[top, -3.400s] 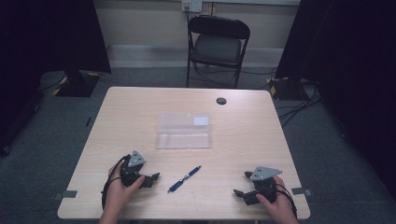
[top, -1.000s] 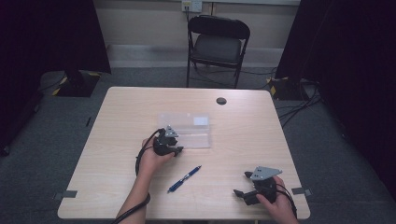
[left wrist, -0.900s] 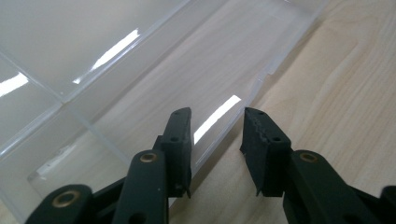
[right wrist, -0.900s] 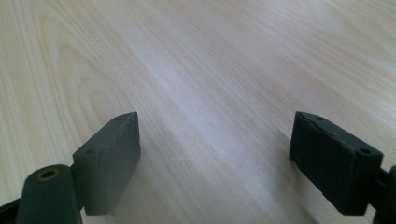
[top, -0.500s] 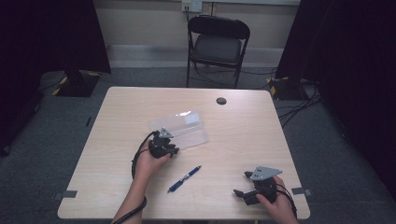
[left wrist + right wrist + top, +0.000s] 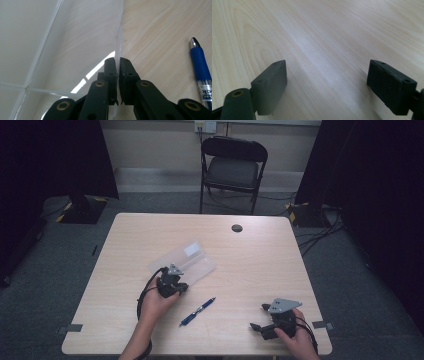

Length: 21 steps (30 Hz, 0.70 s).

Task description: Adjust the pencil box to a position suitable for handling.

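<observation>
High view: left gripper (image 6: pixel 170 282) now clamps the rotated clear case (image 6: pixel 185 262); right gripper (image 6: pixel 264 326) fingers apart

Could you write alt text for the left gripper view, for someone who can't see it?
Two black jaws of the left tool pinch the thin edge of a clear plastic case over a pale wooden table. A blue pen lies at right.

The blue ballpoint pen (image 6: pixel 200 72) ran off the left gripper view's right edge, its barrel print unreadable. The clear plastic compartment case (image 6: pixel 62 50) was cropped at left. The person's right hand (image 6: pixel 299 342) was cut by the high view's bottom edge.
</observation>
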Tool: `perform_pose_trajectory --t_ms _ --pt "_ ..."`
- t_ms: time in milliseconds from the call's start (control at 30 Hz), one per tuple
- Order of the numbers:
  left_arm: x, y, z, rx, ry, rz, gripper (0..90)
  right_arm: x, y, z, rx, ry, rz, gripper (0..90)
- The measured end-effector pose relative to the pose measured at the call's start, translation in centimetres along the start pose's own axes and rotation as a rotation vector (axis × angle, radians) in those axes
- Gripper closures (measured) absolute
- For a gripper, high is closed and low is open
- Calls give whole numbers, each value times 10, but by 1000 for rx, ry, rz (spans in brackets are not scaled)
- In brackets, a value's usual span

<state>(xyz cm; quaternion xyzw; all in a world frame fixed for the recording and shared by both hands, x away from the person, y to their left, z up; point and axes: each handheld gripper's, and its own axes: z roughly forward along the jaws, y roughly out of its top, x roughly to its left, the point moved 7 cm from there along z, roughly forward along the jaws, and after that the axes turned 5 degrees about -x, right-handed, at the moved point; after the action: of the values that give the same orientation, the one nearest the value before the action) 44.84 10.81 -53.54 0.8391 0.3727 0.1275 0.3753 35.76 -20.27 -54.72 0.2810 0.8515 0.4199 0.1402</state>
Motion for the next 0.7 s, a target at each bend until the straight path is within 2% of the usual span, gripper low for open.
perform_pose_trajectory --t_ms 67,100,167,200,267,333,400,467,700 --pt "-2 0 0 0 1 -13 857 0 0 0 0 0 0 156" --pt "-2 -1 -1 7 21 -4 859 0 0 0 0 0 0 156" --pt "-2 -1 -1 3 27 1 864 0 0 0 0 0 0 156" --pt "-2 -1 -1 4 20 -4 866 0 0 0 0 0 0 156" --pt "-3 -1 0 -8 31 -18 869 0 0 0 0 0 0 156" --pt "-2 -2 -1 0 32 -9 871 0 0 0 0 0 0 156" --pt "-3 -1 0 -8 37 -25 872 0 0 0 0 0 0 156" --pt "-2 0 0 -4 28 -27 872 0 0 0 0 0 0 156" --pt "5 2 2 -6 46 -51 874 0 0 0 0 0 0 156"
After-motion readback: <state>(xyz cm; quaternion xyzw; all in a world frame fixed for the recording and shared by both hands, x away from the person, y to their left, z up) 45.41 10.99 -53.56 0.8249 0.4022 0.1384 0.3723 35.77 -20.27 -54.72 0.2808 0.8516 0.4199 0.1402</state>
